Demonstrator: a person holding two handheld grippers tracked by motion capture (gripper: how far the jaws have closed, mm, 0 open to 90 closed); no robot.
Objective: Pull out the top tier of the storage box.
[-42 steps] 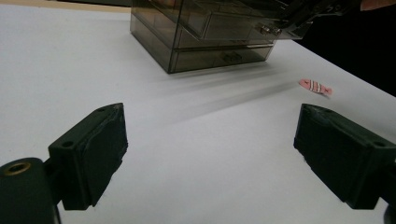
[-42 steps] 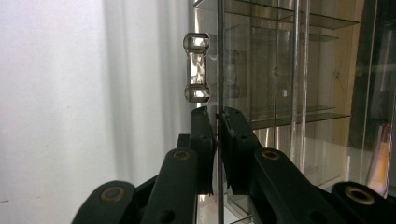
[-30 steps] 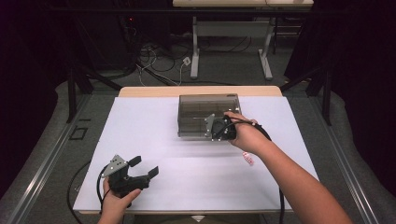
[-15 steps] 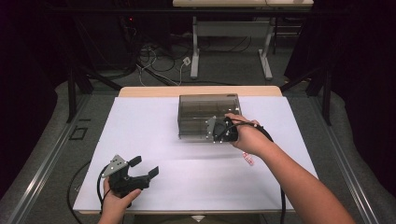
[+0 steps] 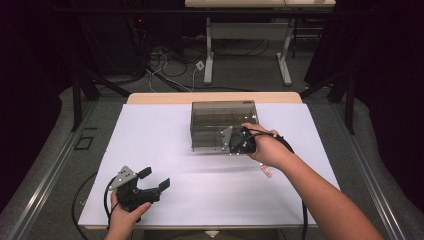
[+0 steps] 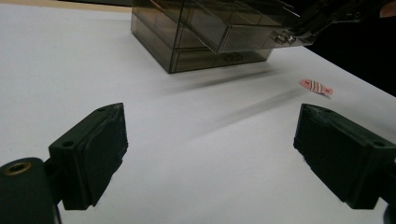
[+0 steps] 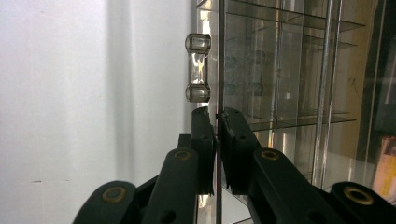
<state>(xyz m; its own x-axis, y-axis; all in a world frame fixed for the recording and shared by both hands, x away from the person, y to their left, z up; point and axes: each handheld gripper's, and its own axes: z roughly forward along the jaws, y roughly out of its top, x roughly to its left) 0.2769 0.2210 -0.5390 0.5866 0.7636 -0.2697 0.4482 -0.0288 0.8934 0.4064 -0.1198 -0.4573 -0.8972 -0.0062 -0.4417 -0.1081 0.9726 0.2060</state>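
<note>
Right gripper view: drawer handle [image 7: 198, 67] stands upright.

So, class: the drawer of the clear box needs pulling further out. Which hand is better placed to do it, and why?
The right. Its tongs are already clamped on the drawer front just below the handle. The left tongs hang open near the table's front edge, well away from the box.

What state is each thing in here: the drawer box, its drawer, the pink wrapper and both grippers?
Drawer box: upright on the table, smoky clear plastic.
Drawer: pulled partly out of the box.
Drawer front: thin clear panel, pinched between the right gripper's jaws just below the handle.
Right gripper: shut on the drawer front.
Left gripper: open, holding nothing, near the table's front edge.
Pink wrapper: lying flat on the table, untouched.
</note>
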